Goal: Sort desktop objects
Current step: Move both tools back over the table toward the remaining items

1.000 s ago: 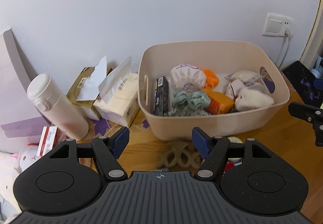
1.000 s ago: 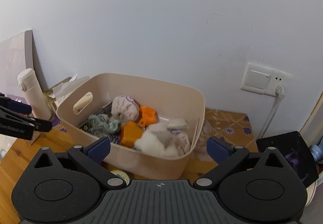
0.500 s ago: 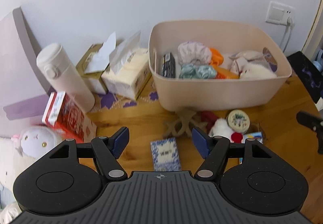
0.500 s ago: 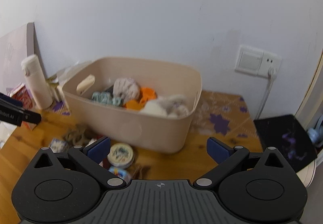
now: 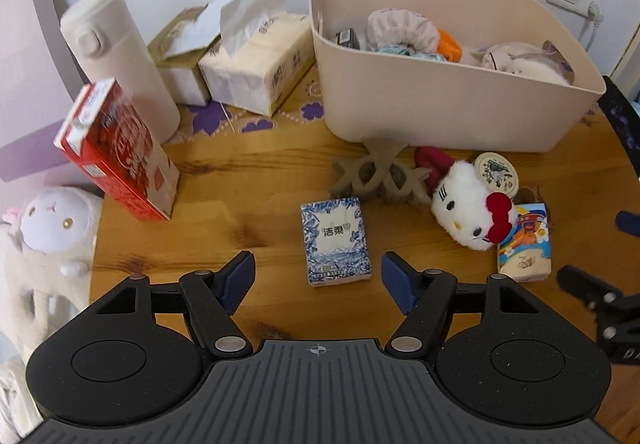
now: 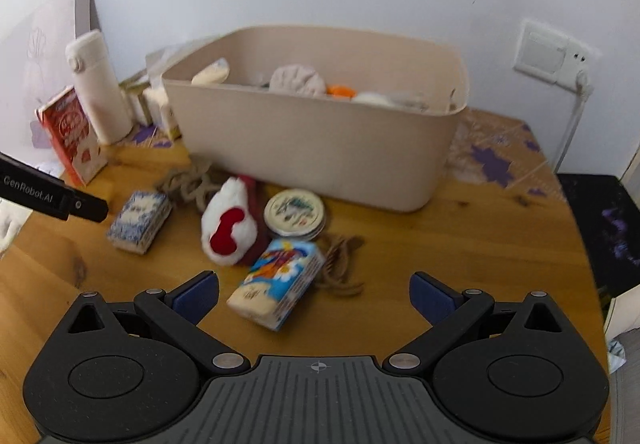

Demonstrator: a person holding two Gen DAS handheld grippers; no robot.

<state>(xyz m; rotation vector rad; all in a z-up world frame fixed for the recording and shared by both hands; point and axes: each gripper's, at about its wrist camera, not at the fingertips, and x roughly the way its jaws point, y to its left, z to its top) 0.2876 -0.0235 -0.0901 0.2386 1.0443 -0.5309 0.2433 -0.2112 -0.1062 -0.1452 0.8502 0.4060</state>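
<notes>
A beige bin (image 5: 440, 111) (image 6: 320, 147) at the back of the wooden table holds several soft toys and small items. In front of it lie a blue-and-white tissue pack (image 5: 335, 240) (image 6: 138, 222), a white cat plush with a red bow (image 5: 468, 207) (image 6: 230, 224), a round tin (image 5: 496, 173) (image 6: 295, 213), a colourful tissue pack (image 5: 524, 242) (image 6: 276, 284) and a tan woven piece (image 5: 376, 173). My left gripper (image 5: 316, 272) hovers just before the blue-and-white pack, its jaws opening and touching nothing. My right gripper (image 6: 314, 290) stands open over the colourful pack.
At the left stand a red carton (image 5: 116, 151), a white flask (image 5: 120, 55), two tissue boxes (image 5: 256, 67) and a plush lamb (image 5: 52, 228) off the table edge. A brown cord loop (image 6: 340, 264) lies beside the colourful pack. A black pad (image 6: 612, 228) sits at the right.
Both grippers have come down and tilted toward the table, so the loose items before the bin now show. The left jaws stand slightly wider.
</notes>
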